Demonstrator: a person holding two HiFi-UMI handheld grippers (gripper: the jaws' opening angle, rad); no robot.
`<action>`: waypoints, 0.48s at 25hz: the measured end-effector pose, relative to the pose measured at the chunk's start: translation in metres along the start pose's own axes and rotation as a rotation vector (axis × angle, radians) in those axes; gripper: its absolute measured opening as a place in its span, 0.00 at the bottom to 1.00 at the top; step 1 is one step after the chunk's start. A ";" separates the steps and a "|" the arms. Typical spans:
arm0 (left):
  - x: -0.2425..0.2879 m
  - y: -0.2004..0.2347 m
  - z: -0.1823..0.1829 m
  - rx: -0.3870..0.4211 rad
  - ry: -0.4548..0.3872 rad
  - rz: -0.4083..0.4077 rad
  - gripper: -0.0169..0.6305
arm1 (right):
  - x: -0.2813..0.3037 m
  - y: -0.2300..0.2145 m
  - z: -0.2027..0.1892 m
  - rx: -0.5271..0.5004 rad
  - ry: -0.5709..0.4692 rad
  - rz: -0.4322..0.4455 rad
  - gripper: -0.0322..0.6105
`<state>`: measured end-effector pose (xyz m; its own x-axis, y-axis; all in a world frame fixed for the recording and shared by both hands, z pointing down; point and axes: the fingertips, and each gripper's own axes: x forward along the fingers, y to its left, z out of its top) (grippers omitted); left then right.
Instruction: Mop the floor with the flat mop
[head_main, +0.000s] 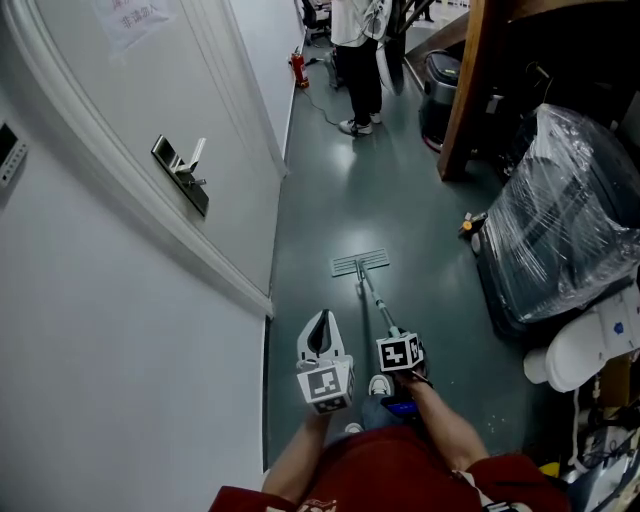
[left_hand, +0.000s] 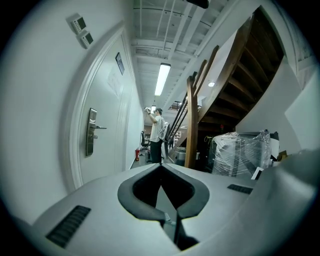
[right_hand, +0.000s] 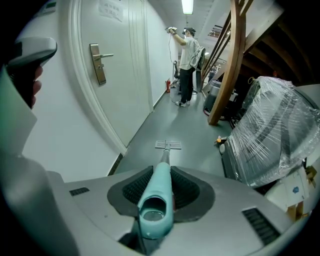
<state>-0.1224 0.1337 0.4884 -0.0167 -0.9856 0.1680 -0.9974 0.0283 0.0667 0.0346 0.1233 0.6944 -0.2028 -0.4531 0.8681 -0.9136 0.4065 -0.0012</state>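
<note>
Clamping the handle end (right_hand: 152, 210) of the mop (head_main: 372, 298) in my right tool (right_hand: 162, 175), left tool (left_hand: 161, 167) pinched together empty, I judge it light, stiff, head (head_main: 360, 264) flat near the door (head_main: 120, 250).

The grey-green floor (head_main: 400, 215) is free between the white panelled door (head_main: 120, 250) and the plastic-wrapped dark bundle (head_main: 560, 220); a standing person (head_main: 357, 60) blocks the far end.

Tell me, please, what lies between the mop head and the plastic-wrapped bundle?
Bare floor, apart from one small orange thing right beside the bundle; the head view and right gripper view both show it.
</note>
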 end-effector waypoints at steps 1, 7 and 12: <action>0.009 -0.001 0.003 0.006 -0.007 0.003 0.05 | 0.004 -0.004 0.008 -0.005 0.000 0.002 0.23; 0.063 -0.007 0.016 0.007 -0.005 0.032 0.05 | 0.029 -0.033 0.052 -0.023 -0.001 0.020 0.23; 0.109 -0.021 0.023 0.016 -0.017 0.042 0.05 | 0.050 -0.060 0.087 -0.030 -0.004 0.041 0.23</action>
<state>-0.1053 0.0217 0.4825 -0.0592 -0.9864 0.1531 -0.9968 0.0667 0.0447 0.0490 0.0072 0.6946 -0.2412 -0.4383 0.8659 -0.8935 0.4485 -0.0218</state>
